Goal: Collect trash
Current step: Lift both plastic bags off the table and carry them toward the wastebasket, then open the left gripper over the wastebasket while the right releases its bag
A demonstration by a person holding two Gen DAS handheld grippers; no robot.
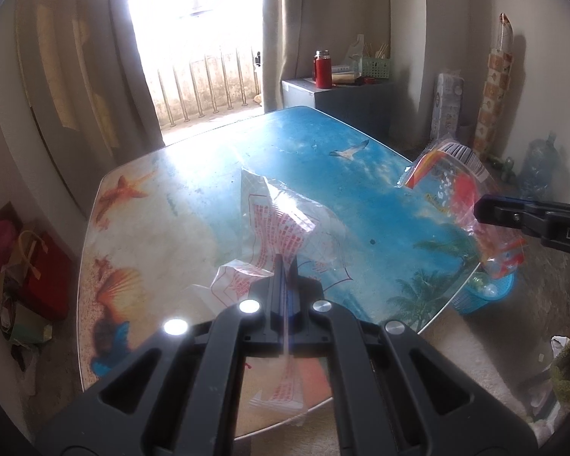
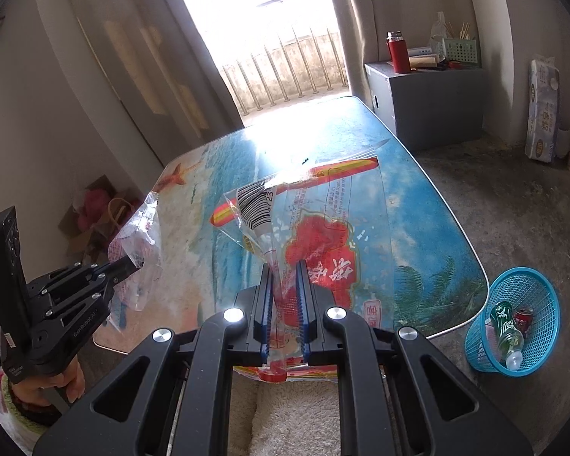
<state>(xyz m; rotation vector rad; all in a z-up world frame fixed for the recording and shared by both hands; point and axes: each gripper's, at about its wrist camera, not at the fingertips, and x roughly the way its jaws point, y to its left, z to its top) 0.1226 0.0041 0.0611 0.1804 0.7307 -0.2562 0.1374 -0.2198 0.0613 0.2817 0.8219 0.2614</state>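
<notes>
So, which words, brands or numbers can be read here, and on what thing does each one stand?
"GenRobot.AI": on the left gripper, seen from the right wrist.
"DAS", cut off: on the right gripper, seen from the left wrist.
"23": beside the barcode on the colourful wrapper.
Red print on the clear bag: too blurred to read.

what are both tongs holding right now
Left tongs: shut on the clear wrapper.
Right tongs: shut on the red snack bag.

White "GenRobot.AI" lettering on the black left gripper; "DAS" on the right gripper.
</notes>
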